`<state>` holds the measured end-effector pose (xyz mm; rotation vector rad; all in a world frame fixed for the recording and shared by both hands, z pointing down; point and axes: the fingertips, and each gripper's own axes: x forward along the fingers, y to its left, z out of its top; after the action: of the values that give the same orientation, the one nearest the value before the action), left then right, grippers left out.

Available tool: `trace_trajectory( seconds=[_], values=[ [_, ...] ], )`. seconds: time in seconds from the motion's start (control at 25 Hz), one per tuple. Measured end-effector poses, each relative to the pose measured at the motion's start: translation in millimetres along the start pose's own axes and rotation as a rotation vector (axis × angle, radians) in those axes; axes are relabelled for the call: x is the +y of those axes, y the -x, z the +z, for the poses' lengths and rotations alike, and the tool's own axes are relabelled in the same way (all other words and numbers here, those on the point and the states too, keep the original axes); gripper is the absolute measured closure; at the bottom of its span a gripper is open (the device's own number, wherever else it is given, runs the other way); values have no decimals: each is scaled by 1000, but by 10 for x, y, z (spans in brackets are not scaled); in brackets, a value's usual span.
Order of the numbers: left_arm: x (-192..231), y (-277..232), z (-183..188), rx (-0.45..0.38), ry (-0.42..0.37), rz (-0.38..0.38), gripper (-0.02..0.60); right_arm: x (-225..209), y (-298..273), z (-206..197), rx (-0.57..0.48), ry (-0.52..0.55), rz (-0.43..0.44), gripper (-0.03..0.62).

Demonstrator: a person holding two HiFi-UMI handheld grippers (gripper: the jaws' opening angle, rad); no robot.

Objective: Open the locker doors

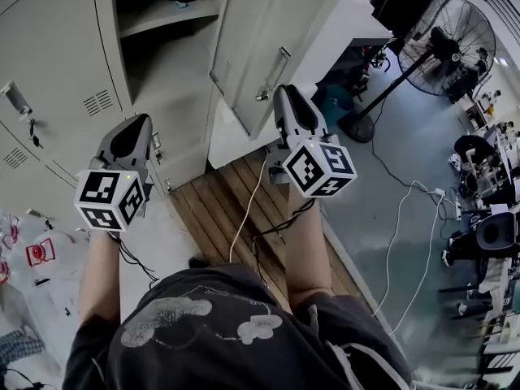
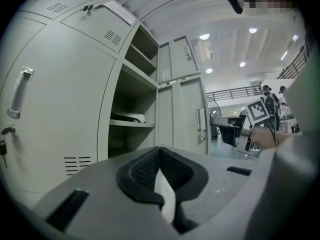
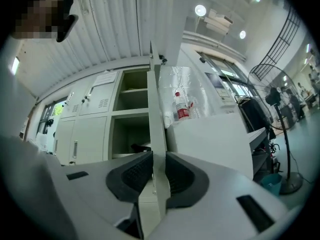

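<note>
A bank of grey lockers point(image 1: 49, 55) fills the upper left. One tall door point(image 1: 260, 47) with a metal handle point(image 1: 275, 67) stands swung out, and the shelved compartment point(image 1: 162, 47) behind it is exposed. My right gripper point(image 1: 286, 94) is at that door's free edge. In the right gripper view the door edge point(image 3: 156, 109) runs between the jaws of the right gripper point(image 3: 157, 156) and both pads press on it. My left gripper point(image 1: 140, 122) hangs in front of the lower closed doors, apart from them. The jaw tips of the left gripper point(image 2: 160, 151) meet with nothing held.
A white cabinet point(image 1: 349, 23) stands right behind the open door. A wooden pallet point(image 1: 236, 210) lies at my feet with cables across it. A standing fan point(image 1: 447, 43) and cluttered equipment sit to the right. Plastic bags point(image 1: 32, 250) lie on the floor at left.
</note>
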<state>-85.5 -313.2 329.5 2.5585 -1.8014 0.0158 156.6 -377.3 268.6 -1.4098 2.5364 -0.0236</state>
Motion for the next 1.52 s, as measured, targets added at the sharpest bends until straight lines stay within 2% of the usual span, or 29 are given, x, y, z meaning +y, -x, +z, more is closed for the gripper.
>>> trace_trajectory(
  seconds=[0.2, 0.36, 0.64, 0.8, 0.92, 1.0, 1.04, 1.16, 1.24, 1.36, 1.52],
  values=[
    [-21, -74, 3, 6, -5, -2, 572, -454, -38, 54, -14, -6, -61, 531],
    [-10, -130, -26, 13, 0, 2, 573, -688, -95, 82, -34, -44, -50, 542],
    [63, -149, -143, 26, 18, 17, 572, -773, -95, 84, -90, -124, -37, 540],
    [154, -47, -265, 51, 35, 36, 572, -759, -34, 47, -78, -55, -71, 539],
    [241, 60, -401, 76, 22, 40, 572, -635, 53, -1, -73, -3, -87, 534],
    [291, 151, -531, 97, 17, 42, 572, -507, 113, -98, -48, 28, -87, 493],
    [310, 210, -605, 108, 29, 44, 572, -438, 146, -164, -27, 44, -85, 463],
    [378, 407, -806, 134, 82, 65, 572, -211, 223, -389, 42, 76, -64, 434],
    [449, 545, -929, 148, 101, 85, 572, -25, 229, -558, 81, 80, -33, 411],
    [577, 819, -1181, 180, 123, 120, 572, 310, 217, -874, 148, 68, 25, 340],
    [793, 1240, -1569, 214, 194, 191, 572, 820, 234, -1325, 283, 90, 111, 315]
  ],
)
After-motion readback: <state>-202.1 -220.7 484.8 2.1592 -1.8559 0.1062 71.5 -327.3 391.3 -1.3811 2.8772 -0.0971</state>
